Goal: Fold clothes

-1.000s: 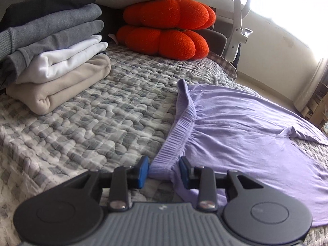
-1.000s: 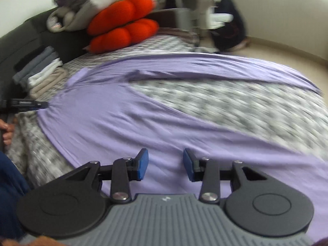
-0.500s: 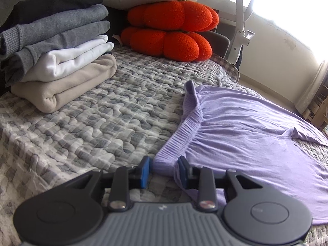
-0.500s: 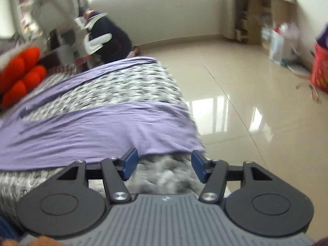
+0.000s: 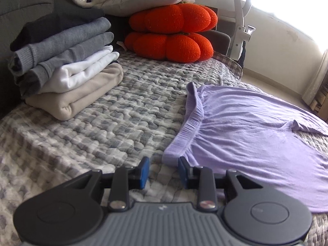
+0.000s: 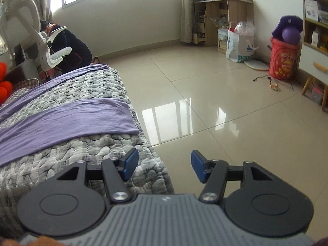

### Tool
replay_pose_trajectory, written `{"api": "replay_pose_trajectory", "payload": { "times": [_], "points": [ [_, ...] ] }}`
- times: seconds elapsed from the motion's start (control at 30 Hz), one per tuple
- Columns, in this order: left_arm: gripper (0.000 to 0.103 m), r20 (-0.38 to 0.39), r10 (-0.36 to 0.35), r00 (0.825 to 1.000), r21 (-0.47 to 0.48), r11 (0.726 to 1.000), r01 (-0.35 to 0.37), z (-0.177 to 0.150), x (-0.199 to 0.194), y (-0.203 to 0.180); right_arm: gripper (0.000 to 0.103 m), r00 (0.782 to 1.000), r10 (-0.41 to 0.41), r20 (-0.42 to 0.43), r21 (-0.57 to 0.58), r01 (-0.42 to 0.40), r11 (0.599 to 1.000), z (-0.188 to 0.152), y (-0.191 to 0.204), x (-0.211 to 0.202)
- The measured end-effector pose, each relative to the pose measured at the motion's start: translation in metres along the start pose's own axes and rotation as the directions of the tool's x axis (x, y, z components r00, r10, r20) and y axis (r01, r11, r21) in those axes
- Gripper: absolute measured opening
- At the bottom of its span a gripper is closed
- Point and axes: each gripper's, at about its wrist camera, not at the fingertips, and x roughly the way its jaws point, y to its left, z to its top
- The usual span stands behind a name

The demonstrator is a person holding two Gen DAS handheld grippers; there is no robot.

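1. The left gripper (image 5: pixel 162 171), jaws apart and empty, sits at the ribbed waistband corner (image 5: pixel 174 153) of the lilac jersey trousers (image 5: pixel 256 139).
2. The right gripper (image 6: pixel 163 165), wide open and empty, hangs past the grey quilted bed (image 6: pixel 82 143), near the trouser-leg hem (image 6: pixel 121 121).
3. A good fold likely needs each corner pinched squarely.

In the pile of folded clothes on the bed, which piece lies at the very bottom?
The beige piece lies at the bottom, directly on the checked quilt. The white piece is above it, then two grey ones, and a dark one on top.
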Motion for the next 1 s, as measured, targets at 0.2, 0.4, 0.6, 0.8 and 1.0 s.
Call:
{"api": "replay_pose_trajectory", "payload": {
  "times": [0.2,0.4,0.6,0.8,1.0],
  "points": [
    [0.033,0.001,0.035,0.999,0.016,0.999,-0.035,-0.006,-0.005,0.003,0.059,0.998,-0.044,0.047,-0.058,0.047,0.997,-0.004,0.022,0.002],
    [0.033,-0.008,0.017,1.0,0.008,1.0,-0.017,-0.008,-0.009,0.005,0.058,0.998,-0.016,0.068,-0.086,0.022,0.996,-0.004,0.04,0.001],
    [0.033,-0.047,-0.057,0.997,-0.07,0.996,0.054,-0.01,-0.009,0.013,0.047,0.996,-0.003,0.086,-0.153,0.016,0.988,-0.007,0.052,-0.003],
    [0.033,-0.064,-0.158,0.985,-0.163,0.976,0.145,-0.01,-0.007,0.016,0.036,0.996,0.031,0.089,-0.121,-0.02,0.992,-0.01,0.05,-0.003],
    [0.033,-0.091,-0.22,0.971,-0.212,0.957,0.197,-0.007,0.005,0.007,0.032,0.994,0.049,0.097,-0.11,-0.038,0.993,-0.011,0.055,-0.007]
  ]
}}
